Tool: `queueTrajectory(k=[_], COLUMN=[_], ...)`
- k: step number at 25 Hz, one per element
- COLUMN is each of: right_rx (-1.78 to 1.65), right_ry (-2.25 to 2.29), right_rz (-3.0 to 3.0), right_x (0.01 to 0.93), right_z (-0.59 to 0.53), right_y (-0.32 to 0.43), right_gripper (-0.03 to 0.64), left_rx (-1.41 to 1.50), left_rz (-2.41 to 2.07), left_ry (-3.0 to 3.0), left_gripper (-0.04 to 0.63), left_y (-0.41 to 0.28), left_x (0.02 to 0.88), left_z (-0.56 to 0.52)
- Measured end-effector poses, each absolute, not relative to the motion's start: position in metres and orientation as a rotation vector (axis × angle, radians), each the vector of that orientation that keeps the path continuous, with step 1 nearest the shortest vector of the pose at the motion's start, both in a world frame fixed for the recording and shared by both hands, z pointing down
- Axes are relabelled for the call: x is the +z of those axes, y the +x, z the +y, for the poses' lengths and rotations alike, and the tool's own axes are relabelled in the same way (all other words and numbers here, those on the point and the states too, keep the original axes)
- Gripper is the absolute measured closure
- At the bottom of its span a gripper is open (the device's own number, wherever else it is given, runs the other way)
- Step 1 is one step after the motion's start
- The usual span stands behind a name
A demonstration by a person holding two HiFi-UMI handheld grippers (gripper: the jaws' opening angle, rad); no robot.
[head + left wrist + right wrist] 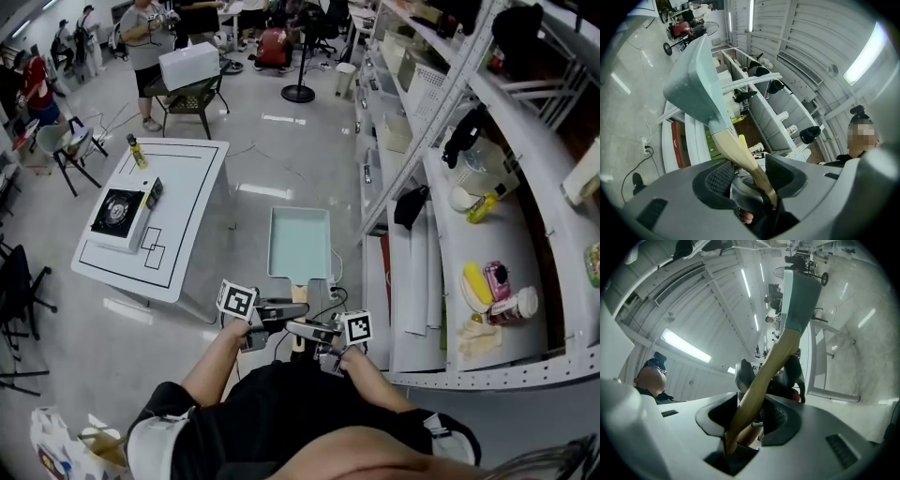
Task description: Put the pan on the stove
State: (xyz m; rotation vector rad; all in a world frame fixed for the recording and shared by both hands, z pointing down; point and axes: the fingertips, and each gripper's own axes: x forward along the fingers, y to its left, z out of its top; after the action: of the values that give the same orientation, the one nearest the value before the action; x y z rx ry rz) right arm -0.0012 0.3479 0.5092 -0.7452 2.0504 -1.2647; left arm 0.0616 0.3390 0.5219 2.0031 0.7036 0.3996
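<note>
In the aisle between the white table and the shelving, we hold both forearms bent inward at waist height, the grippers level and pointing toward each other. The pan hangs out in front of us over the glossy grey floor, well apart from the black stove on the table. It is a shallow rectangular tray, pale teal and smooth, with a flat, tapering wooden handle. The left gripper has its ribbed dark pads set wide and closed on the handle's end. The right gripper is somewhat narrower and grips the same handle from the other side, the two grippers crossing.
</note>
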Motion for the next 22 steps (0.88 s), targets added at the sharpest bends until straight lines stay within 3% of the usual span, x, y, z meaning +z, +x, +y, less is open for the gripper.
queueTrajectory(k=[11,22], right_rx=[-1.262,-1.233], right_ry=[-0.669,-0.638], right_rz=[2.078,2.109], right_x=[0.512,0.500], right_z=[0.280,0.209], right_y=[0.056,0.161], right_gripper=[0.459,0.459], left_rx=[0.394,0.429], left_rz=[0.652,0.623], left_ry=[2.003,2.063], left_gripper=[0.385,0.385], left_y=[0.119,0.225], left_x=[0.523,0.513], left_z=[0.271,0.197])
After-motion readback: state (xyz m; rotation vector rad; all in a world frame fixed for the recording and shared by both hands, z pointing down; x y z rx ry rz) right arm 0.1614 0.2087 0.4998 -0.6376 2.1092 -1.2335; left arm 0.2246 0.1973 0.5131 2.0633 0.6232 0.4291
